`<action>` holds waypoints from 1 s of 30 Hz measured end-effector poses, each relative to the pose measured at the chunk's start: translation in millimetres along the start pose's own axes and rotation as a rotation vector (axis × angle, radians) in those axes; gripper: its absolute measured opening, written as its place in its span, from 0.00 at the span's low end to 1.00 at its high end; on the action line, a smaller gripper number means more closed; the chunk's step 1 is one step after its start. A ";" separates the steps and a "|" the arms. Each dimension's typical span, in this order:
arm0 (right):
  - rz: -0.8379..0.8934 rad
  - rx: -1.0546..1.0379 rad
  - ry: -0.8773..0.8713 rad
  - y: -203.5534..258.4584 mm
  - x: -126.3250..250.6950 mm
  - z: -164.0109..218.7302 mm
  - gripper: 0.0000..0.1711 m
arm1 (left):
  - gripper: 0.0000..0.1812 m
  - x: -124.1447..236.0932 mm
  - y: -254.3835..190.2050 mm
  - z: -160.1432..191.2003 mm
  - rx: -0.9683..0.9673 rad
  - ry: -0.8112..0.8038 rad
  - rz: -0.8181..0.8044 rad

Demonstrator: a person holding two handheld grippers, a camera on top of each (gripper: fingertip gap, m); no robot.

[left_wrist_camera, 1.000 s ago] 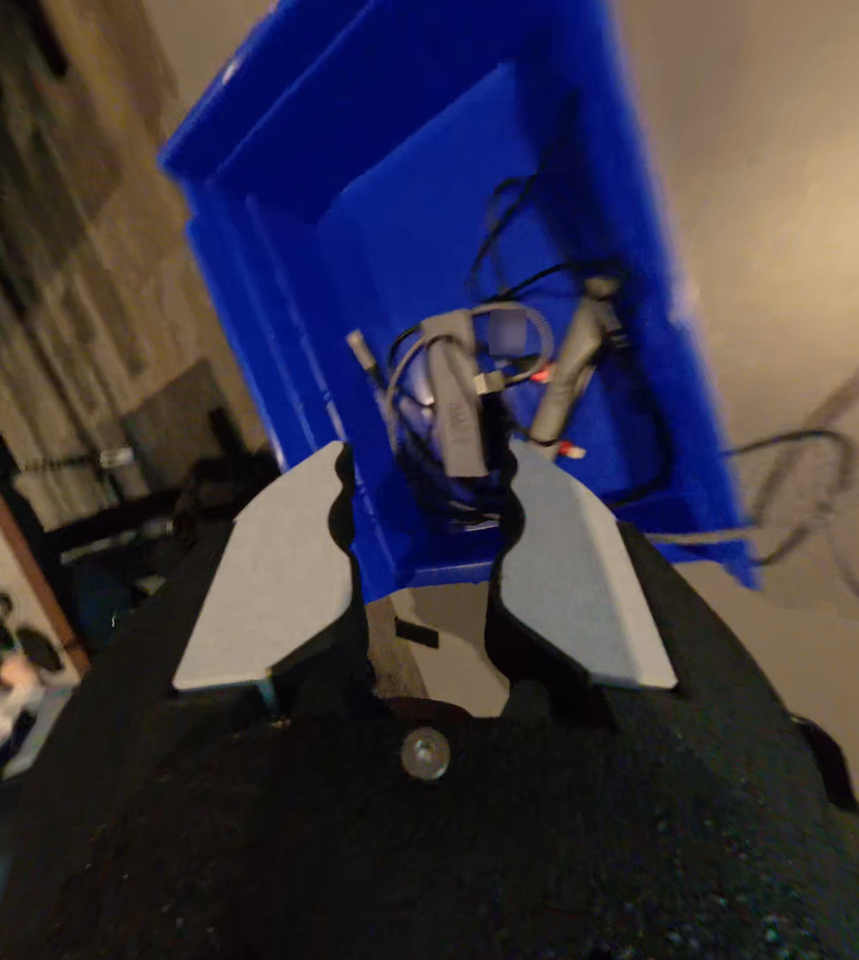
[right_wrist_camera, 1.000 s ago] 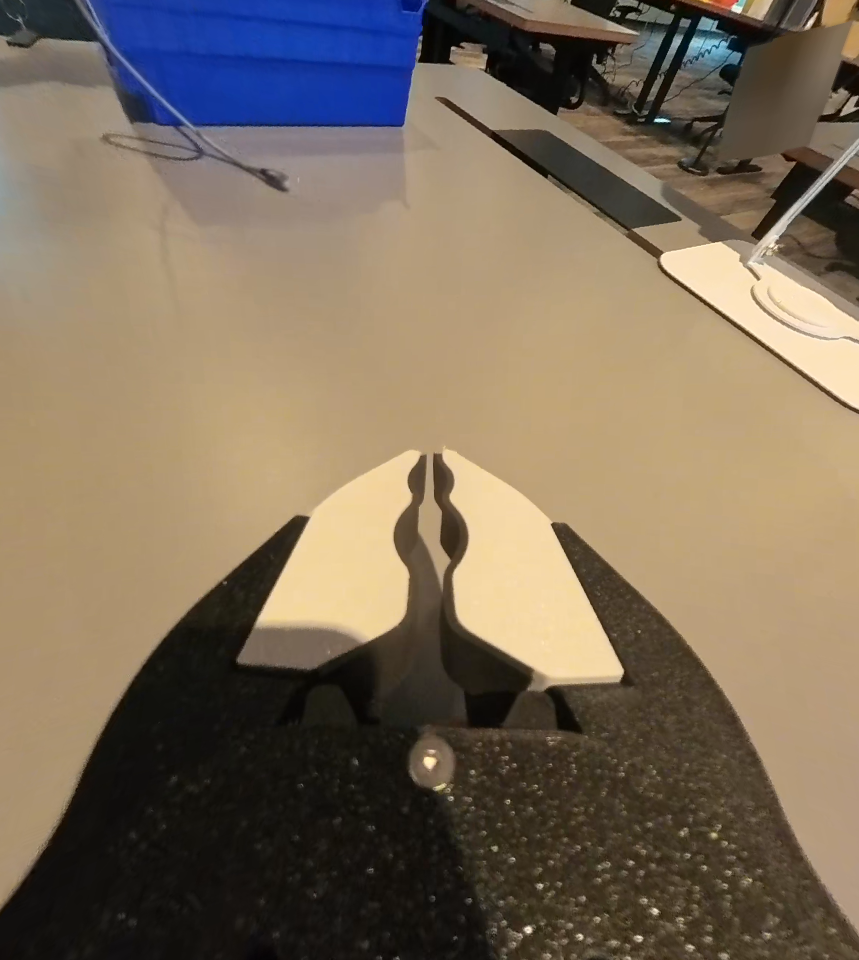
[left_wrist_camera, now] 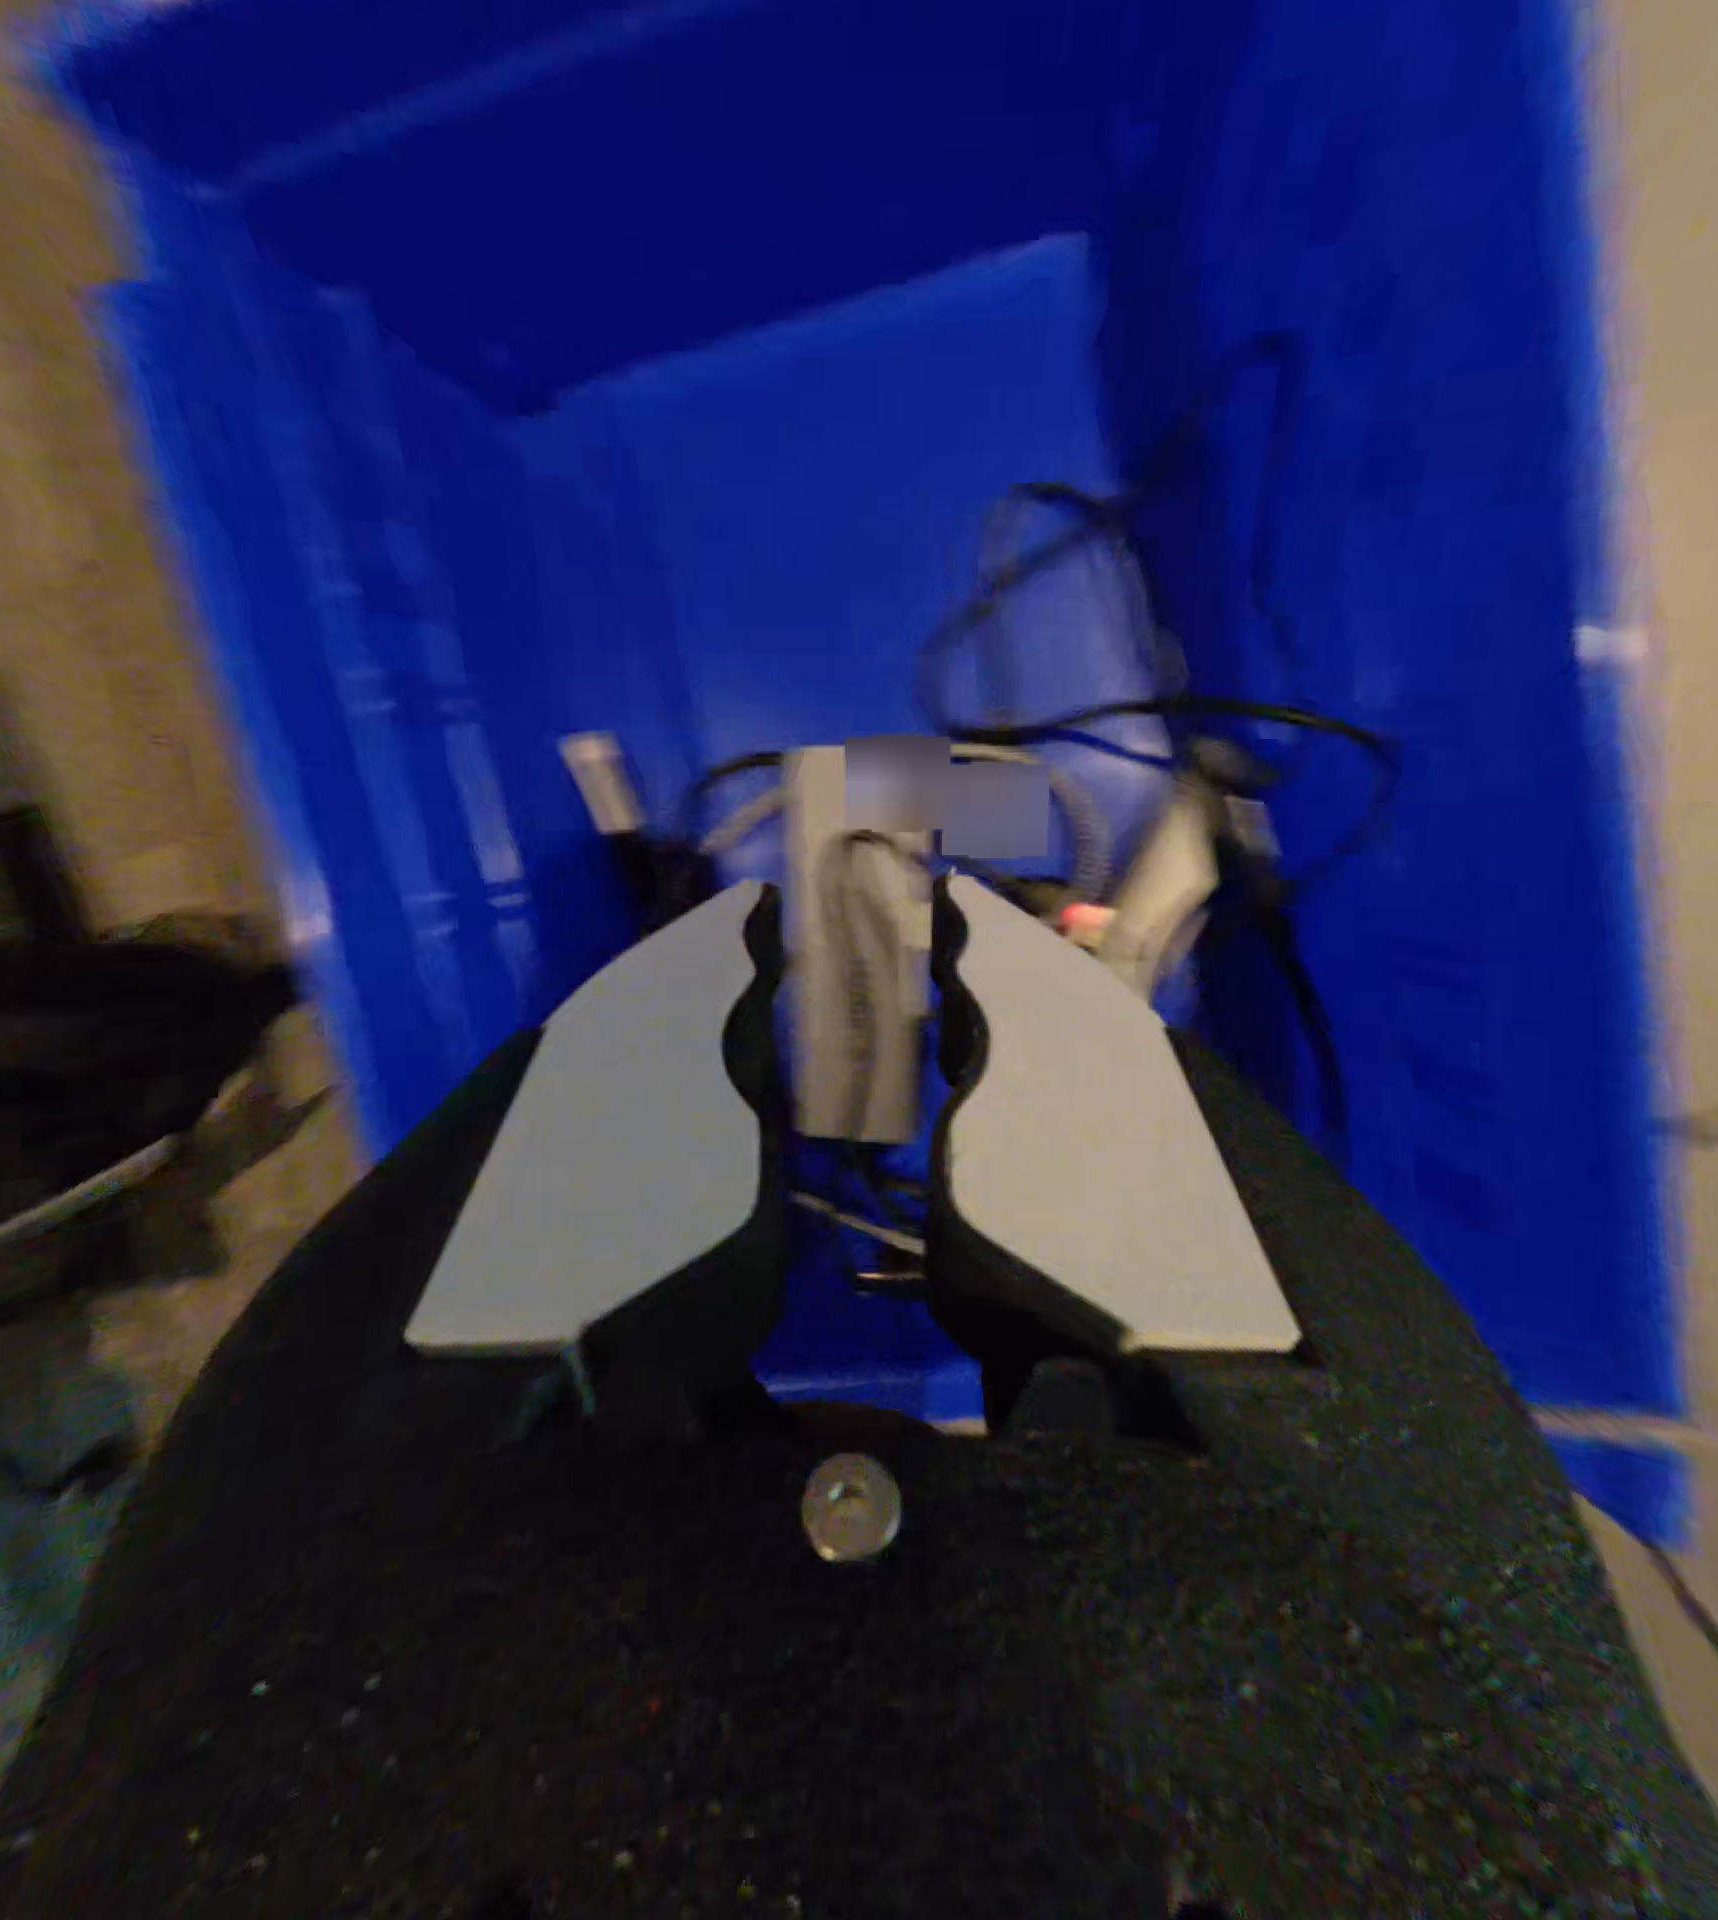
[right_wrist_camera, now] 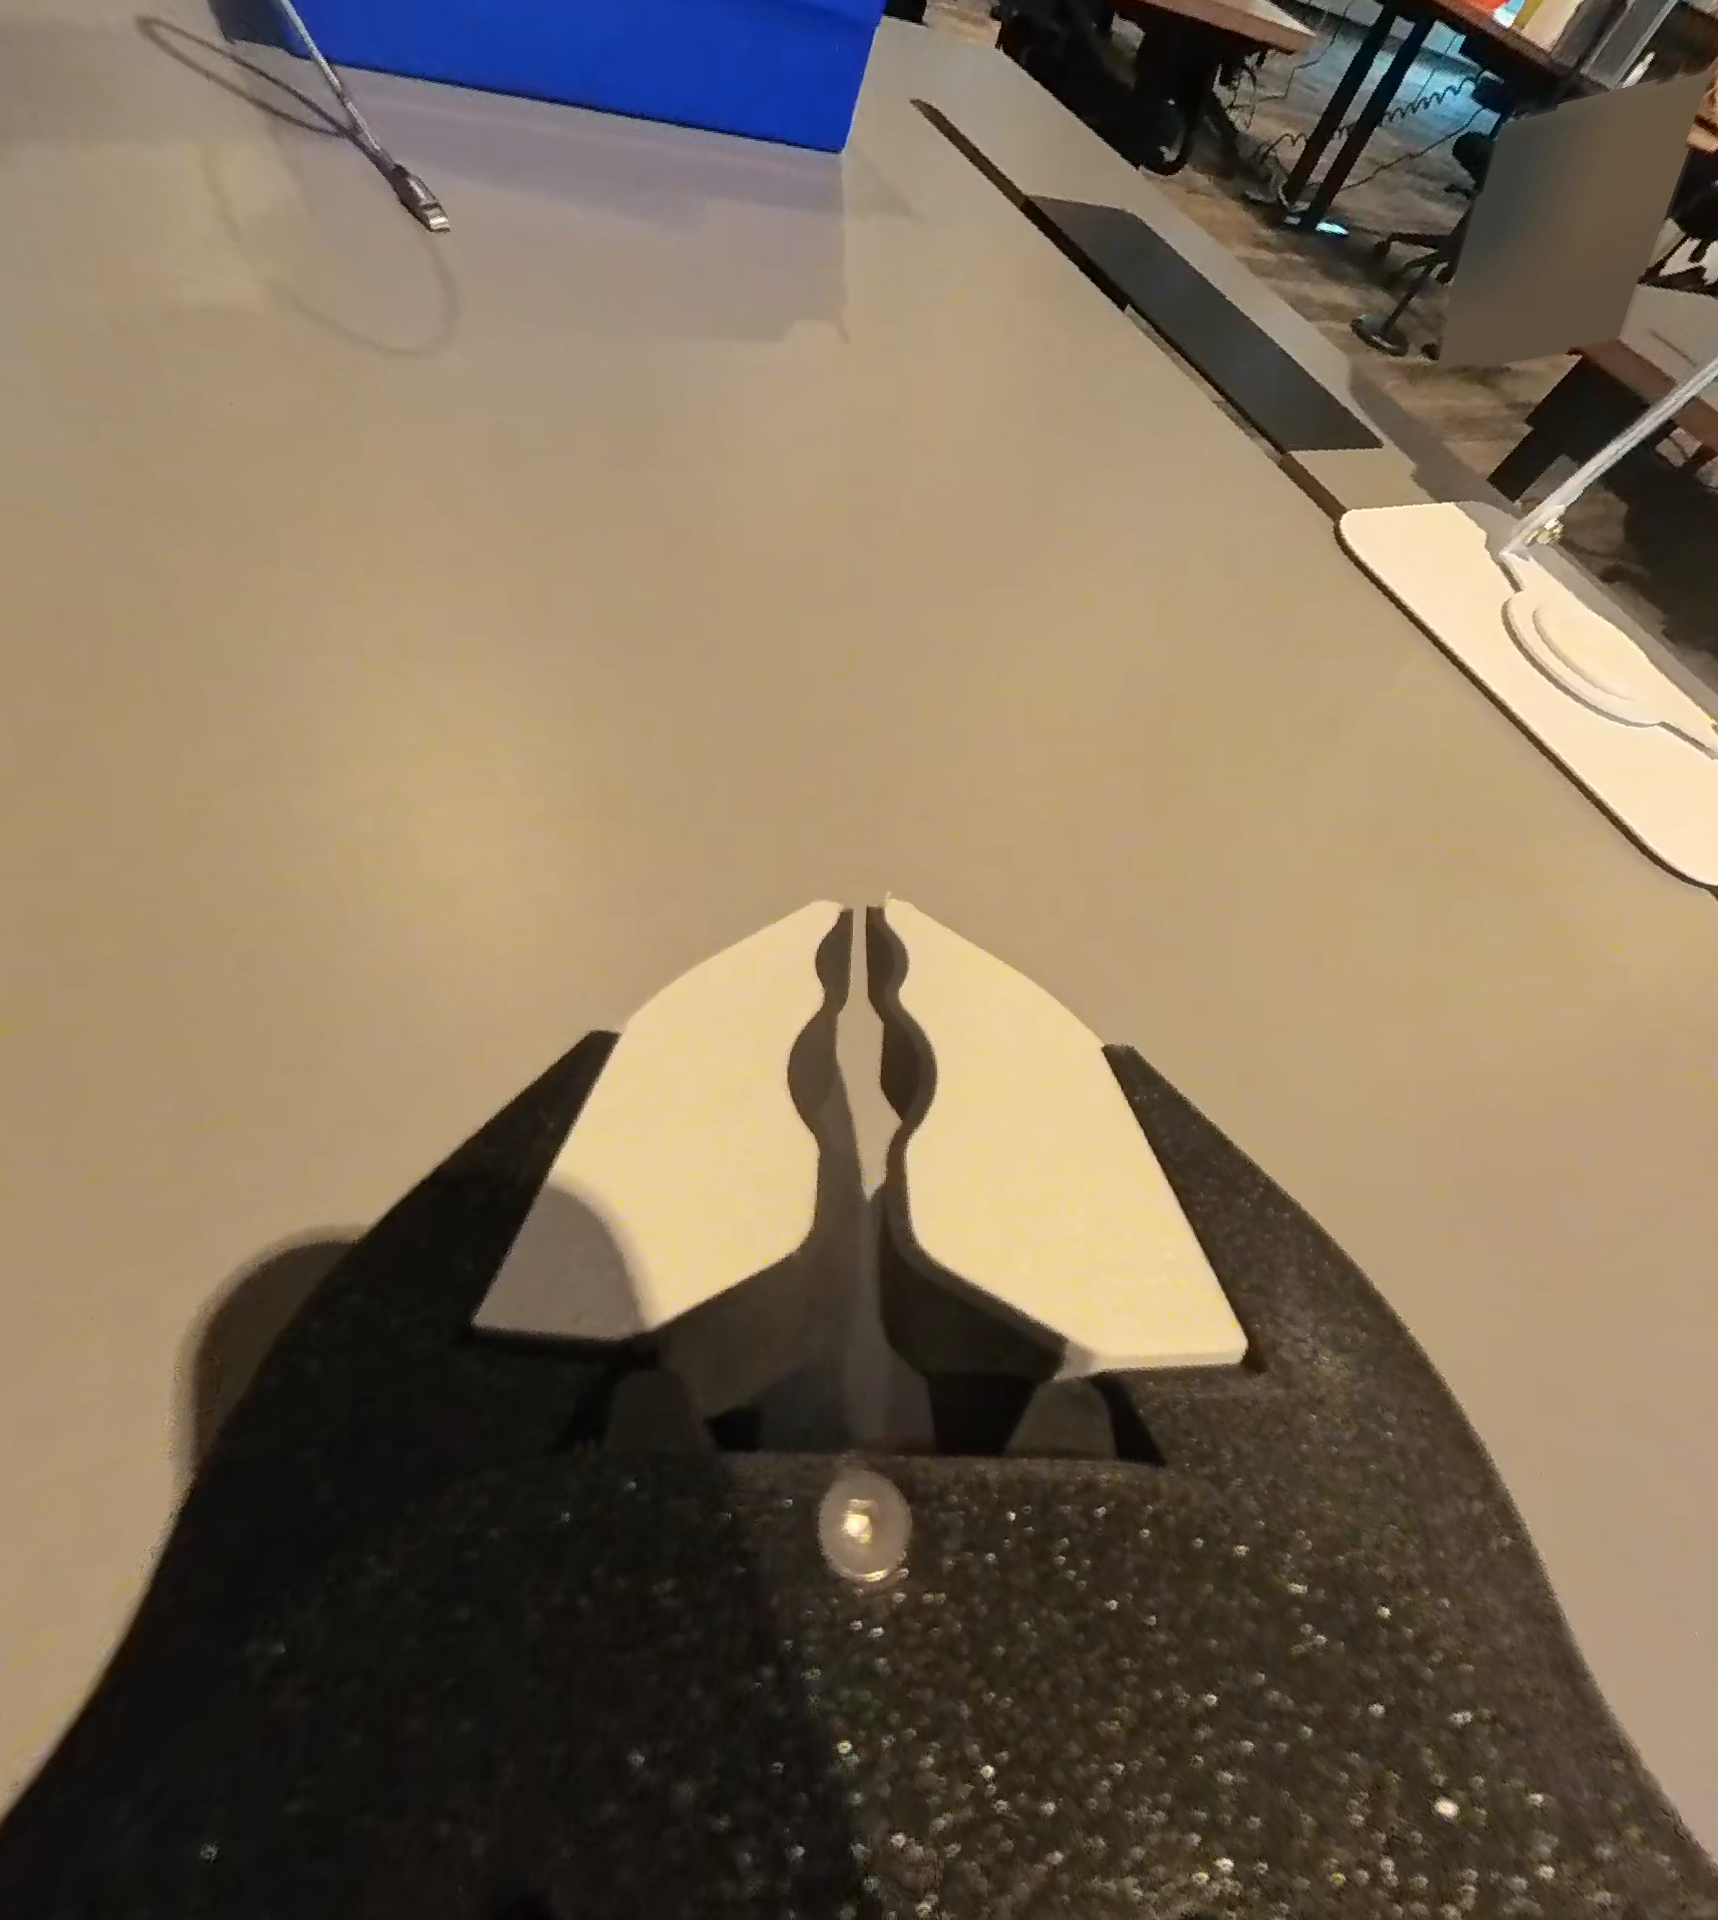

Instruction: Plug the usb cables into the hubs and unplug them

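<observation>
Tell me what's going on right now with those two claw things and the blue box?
Left gripper open, fingers either side of grey hub in blue bin. Right gripper shut, empty, over table. Tangled cables around hub.

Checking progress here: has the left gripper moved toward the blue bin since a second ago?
Yes. The left gripper has moved forward into the blue bin, jaws now either side of the grey hub.

A grey hub lies in my blue bin amid tangled black cables, a second grey hub beside it. One loose cable's plug rests near the worktop's far edge.
</observation>
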State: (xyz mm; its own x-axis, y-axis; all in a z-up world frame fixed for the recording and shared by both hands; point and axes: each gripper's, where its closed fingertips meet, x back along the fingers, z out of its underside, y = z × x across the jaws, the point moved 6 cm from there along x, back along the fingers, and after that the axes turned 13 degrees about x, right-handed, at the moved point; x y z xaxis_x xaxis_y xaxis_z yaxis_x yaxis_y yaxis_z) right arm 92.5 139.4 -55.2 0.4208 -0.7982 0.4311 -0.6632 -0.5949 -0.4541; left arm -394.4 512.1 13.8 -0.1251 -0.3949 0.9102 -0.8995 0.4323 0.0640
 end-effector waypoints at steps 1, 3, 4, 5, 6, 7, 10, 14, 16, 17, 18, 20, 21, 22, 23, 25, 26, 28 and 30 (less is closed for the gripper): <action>-0.002 0.005 0.002 0.5 -0.2 -0.1 0.01 | 0.14 -2.9 14.0 -1.3 0.002 -0.002 -0.117; -0.005 0.011 0.004 1.3 -0.5 -0.1 0.01 | 0.12 -9.7 36.2 3.7 -0.039 0.041 -0.306; -0.006 0.012 0.003 1.4 -0.5 -0.1 0.01 | 0.10 -13.1 43.6 7.3 -0.065 0.063 -0.369; -0.008 0.013 0.003 1.5 -0.4 -0.1 0.01 | 0.08 -16.9 47.9 11.3 -0.092 0.085 -0.406; -0.010 0.013 0.002 1.6 -0.5 -0.1 0.01 | 0.05 -21.4 49.5 16.5 -0.113 0.114 -0.413; -0.011 0.013 0.003 1.5 -0.6 -0.1 0.01 | 0.05 -26.3 48.8 23.3 -0.125 0.160 -0.395; -0.018 0.010 0.009 1.4 -1.9 0.2 0.01 | 0.04 -38.1 37.7 45.8 -0.127 0.321 -0.251; -0.016 0.015 0.016 1.8 -2.5 0.4 0.01 | 0.06 -38.9 12.3 49.1 -0.117 0.328 -0.015; -0.013 0.020 0.020 2.2 -2.8 0.4 0.01 | 0.10 -38.5 5.2 45.8 -0.129 0.310 0.021; -0.011 0.023 0.022 2.4 -2.9 0.4 0.01 | 0.12 -39.2 5.5 44.3 -0.141 0.306 0.001; -0.009 0.025 0.023 2.7 -2.9 0.4 0.01 | 0.13 -40.5 6.0 43.2 -0.150 0.304 -0.018; -0.006 0.032 0.024 3.2 -2.7 0.3 0.01 | 0.13 -44.0 7.7 40.5 -0.151 0.289 -0.050; -0.005 0.035 0.023 3.5 -2.4 0.3 0.01 | 0.13 -45.7 8.9 38.9 -0.148 0.274 -0.066; -0.004 0.037 0.023 3.8 -2.3 0.2 0.01 | 0.13 -47.5 9.7 38.1 -0.141 0.265 -0.076; -0.005 0.040 0.023 4.0 -2.3 0.2 0.01 | 0.13 -49.2 9.4 38.3 -0.137 0.263 -0.073; -0.009 0.041 0.024 4.2 -2.5 0.2 0.01 | 0.13 -51.2 8.8 38.5 -0.128 0.261 -0.066; -0.011 0.040 0.024 4.2 -2.5 0.3 0.01 | 0.14 -51.4 9.4 37.8 -0.123 0.257 -0.070; -0.014 0.038 0.023 4.1 -2.5 0.3 0.01 | 0.16 -52.0 10.3 36.7 -0.117 0.257 -0.078; -0.015 0.037 0.022 4.1 -2.5 0.3 0.01 | 0.16 -52.9 10.2 35.9 -0.104 0.260 -0.075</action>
State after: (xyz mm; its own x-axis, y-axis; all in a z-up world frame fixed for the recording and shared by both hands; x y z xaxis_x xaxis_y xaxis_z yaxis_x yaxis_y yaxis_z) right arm 89.0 138.9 -58.4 0.4168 -0.7870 0.4549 -0.6336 -0.6104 -0.4755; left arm -412.0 508.3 -48.4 0.0638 -0.2138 0.9748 -0.8524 0.4962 0.1646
